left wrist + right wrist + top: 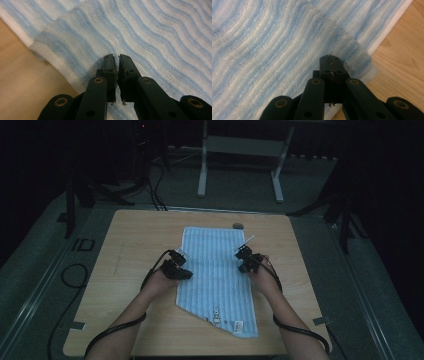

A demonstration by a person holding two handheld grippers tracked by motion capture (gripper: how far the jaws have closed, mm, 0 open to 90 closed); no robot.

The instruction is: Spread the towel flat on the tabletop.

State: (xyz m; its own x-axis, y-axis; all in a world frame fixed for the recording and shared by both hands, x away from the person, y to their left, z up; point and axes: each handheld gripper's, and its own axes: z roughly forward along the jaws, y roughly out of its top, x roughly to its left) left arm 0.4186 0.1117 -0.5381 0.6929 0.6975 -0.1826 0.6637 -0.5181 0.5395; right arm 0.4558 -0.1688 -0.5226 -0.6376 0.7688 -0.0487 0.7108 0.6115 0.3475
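Towel (216,270) lengthwise away from person, left gripper (181,268) slightly parted, right gripper (243,260) pinching its edge.

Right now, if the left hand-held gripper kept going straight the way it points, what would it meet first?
The blue-and-white striped towel. The left hand-held gripper points low across it with its jaws nearly closed, so it would probably press into the cloth just ahead; the exact depth is unclear.

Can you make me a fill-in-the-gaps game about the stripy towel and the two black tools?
1. The blue and white striped towel lies on a table made of ____.
2. The left tool sits over the towel's ____ edge.
3. The right tool has its jaws pressed ____.
4. Both tools are coloured ____.

Missing words: wood; left; shut; black
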